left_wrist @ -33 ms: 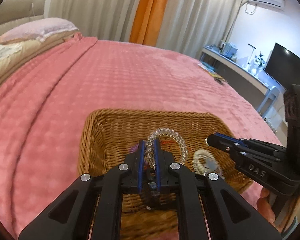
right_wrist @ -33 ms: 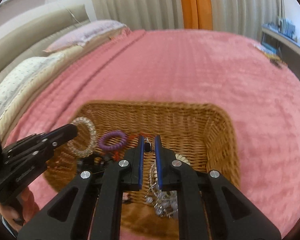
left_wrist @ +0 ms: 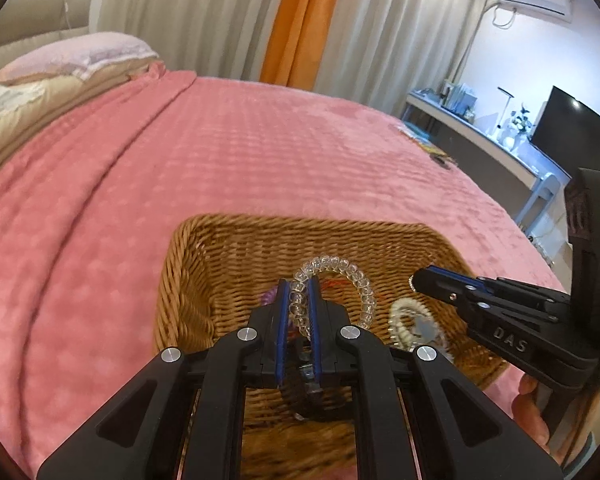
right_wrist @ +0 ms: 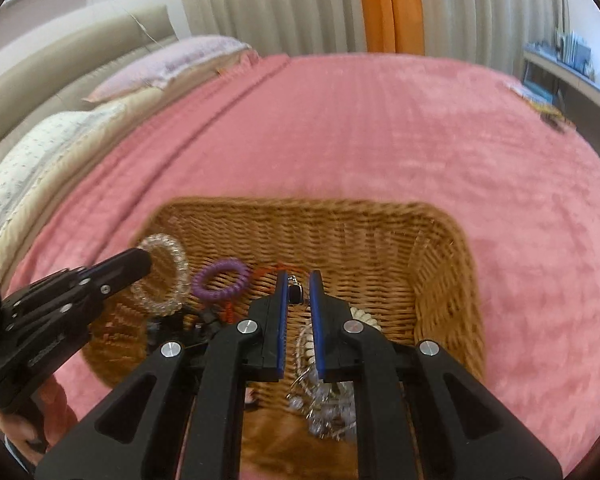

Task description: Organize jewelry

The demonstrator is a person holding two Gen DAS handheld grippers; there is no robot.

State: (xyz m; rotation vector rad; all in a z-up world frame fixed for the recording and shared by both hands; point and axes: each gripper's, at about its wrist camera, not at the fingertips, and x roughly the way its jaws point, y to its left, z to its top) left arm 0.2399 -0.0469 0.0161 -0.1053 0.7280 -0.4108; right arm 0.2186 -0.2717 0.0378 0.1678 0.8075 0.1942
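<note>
A wicker basket [left_wrist: 220, 248] [right_wrist: 440, 264] sits on the pink bedspread. My left gripper [left_wrist: 299, 300] is shut on a clear beaded bracelet [left_wrist: 356, 276] and holds it over the basket's left part; it also shows in the right wrist view [right_wrist: 168, 276]. My right gripper [right_wrist: 299, 292] is shut on a small dark pendant [right_wrist: 296, 295] with a silver chain [right_wrist: 320, 400] hanging below, over the basket. In the basket lie a purple coil band [right_wrist: 220, 280], a red cord [right_wrist: 276, 269], a cream bracelet [left_wrist: 410, 320] and a dark strap [right_wrist: 180, 326].
The pink bedspread [left_wrist: 220, 152] spreads around the basket. Pillows [left_wrist: 80, 56] lie at the far left. A desk [left_wrist: 480, 136] with a monitor [left_wrist: 572, 136] stands to the right. Small items [right_wrist: 548, 114] lie on the bed's far right edge.
</note>
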